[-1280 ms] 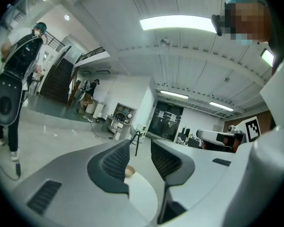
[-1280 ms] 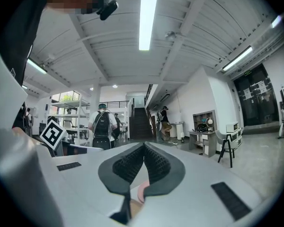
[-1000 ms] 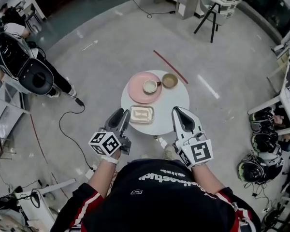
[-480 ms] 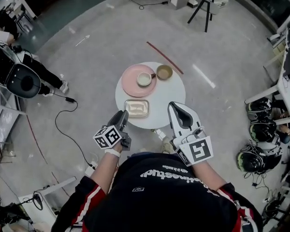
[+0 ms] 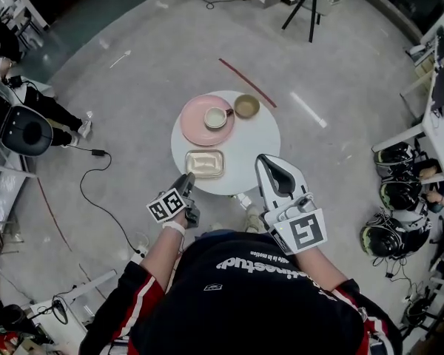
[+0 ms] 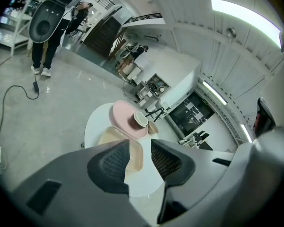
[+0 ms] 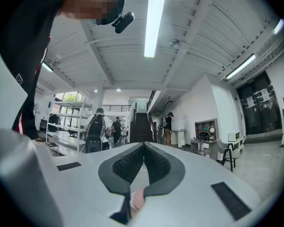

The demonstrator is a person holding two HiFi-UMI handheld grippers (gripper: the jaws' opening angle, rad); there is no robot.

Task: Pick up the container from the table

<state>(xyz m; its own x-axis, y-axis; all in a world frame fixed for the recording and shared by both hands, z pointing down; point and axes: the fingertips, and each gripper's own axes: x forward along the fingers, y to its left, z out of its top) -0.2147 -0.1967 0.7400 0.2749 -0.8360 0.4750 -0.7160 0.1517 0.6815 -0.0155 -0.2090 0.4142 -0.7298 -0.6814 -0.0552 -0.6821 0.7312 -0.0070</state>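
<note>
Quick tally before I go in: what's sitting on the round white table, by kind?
Pink round plate: 1
Cream cup with a handle, standing on the plate: 1
Small tan bowl: 1
Beige rectangular container: 1
Total: 4
</note>
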